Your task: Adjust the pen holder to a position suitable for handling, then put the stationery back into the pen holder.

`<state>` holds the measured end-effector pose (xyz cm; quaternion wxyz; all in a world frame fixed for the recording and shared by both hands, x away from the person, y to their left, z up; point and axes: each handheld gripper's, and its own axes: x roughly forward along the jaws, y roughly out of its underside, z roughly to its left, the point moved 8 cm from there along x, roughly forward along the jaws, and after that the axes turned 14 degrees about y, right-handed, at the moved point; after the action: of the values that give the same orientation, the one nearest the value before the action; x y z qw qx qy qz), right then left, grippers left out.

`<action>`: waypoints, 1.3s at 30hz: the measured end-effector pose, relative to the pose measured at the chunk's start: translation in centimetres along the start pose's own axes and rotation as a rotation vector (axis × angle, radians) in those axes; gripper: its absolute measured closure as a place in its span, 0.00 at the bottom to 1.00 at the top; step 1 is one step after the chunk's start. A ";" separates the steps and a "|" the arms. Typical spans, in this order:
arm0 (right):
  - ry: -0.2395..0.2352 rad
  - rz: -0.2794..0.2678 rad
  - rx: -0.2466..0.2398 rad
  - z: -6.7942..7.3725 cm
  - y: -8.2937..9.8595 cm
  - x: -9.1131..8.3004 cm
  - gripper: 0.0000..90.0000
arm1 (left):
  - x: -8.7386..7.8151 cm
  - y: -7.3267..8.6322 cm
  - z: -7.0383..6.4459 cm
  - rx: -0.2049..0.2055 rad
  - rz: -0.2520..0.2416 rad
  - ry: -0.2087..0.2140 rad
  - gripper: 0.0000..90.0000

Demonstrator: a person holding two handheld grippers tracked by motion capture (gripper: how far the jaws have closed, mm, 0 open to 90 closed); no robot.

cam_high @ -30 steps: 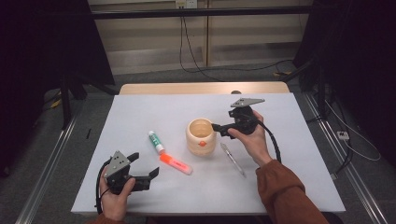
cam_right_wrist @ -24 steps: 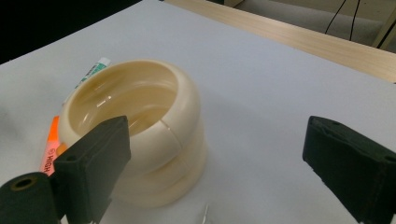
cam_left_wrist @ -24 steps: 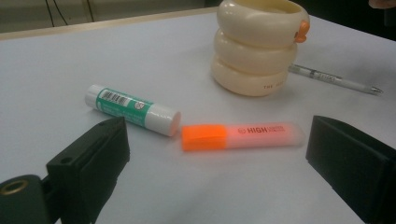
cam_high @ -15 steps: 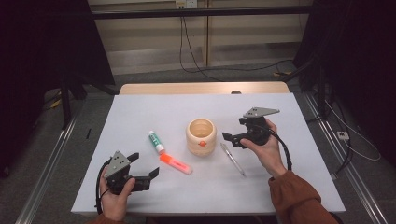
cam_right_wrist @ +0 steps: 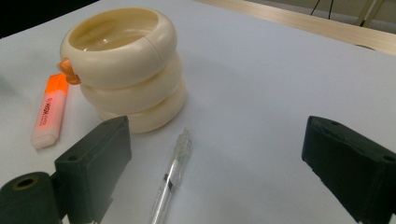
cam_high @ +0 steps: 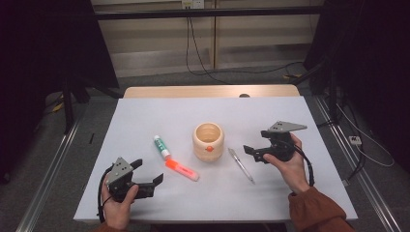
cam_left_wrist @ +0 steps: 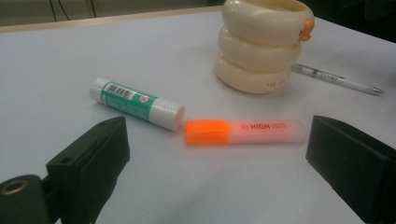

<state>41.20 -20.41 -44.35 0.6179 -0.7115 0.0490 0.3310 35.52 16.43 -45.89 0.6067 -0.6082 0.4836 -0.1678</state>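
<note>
The right tool hovers with jaws spread wide and empty, just right of the clear pen, which lies flat on the desk right of the cream pen holder. The left tool is open too, near the orange highlighter and the green glue stick

Orange highlighter, lying between the left tongs' spread jaws, reads "HIGH" in dark capitals, smaller print after it blurred; glue stick just beyond the left jaw carries a barcode, digits too small to read.
</note>
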 end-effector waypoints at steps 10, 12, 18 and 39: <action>0.011 0.006 0.007 -0.8 2.1 -1.8 0.09 | -0.1 -0.2 -0.2 0.008 -0.003 -0.009 0.07; 0.010 0.004 0.013 -1.0 2.4 -2.3 0.09 | -0.1 -0.2 -0.2 0.013 -0.002 -0.009 0.07; 0.026 0.011 0.028 -1.6 3.3 -3.3 0.09 | -0.1 -0.2 -0.2 0.008 -0.002 -0.010 0.07; -0.052 0.220 -0.060 1.2 6.2 -3.6 0.13 | 0.1 -0.3 -0.5 0.030 0.007 0.008 0.07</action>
<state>34.97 -21.94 -47.73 0.5575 -0.7110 0.1007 0.4166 35.26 16.02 -45.52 0.6144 -0.5967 0.4856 -0.1751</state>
